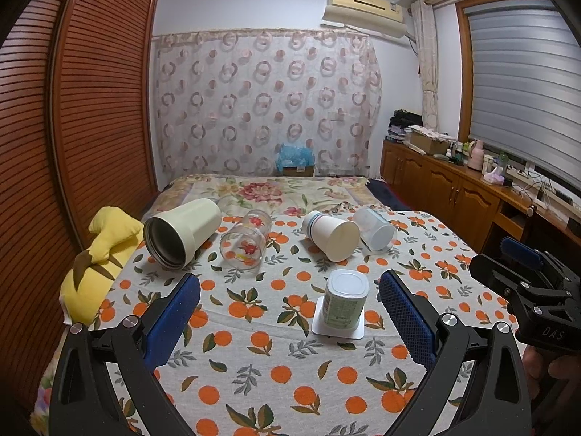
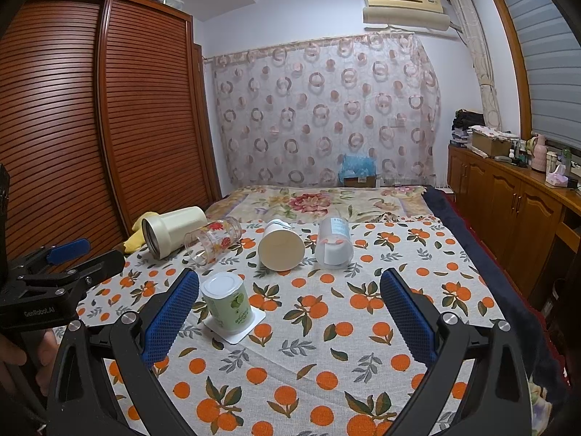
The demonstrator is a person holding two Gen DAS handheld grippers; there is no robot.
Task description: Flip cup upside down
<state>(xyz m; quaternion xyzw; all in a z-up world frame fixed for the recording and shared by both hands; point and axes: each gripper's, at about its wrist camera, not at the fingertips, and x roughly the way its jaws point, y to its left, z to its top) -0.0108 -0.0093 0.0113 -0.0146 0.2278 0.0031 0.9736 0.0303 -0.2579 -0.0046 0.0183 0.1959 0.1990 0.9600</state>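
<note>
- We see the green cup (image 1: 345, 299) standing upside down on a white coaster (image 1: 337, 321) on the orange-print cloth (image 1: 272, 363).
- Our left tool (image 1: 290, 321) gapes open, empty, the cup between its blue pads.
- Our right tool (image 2: 288, 321) is spread wide too, the cup just beside its left pad.
- Beyond the cup, four cups lie on their sides: cream tumbler (image 1: 181, 230), flowered glass (image 1: 247, 238), paper cup (image 1: 332, 234), frosted cup (image 1: 376, 229).

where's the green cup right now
In both views the green cup stands upside down on a white coaster, nearer than the four cups lying down.
</note>
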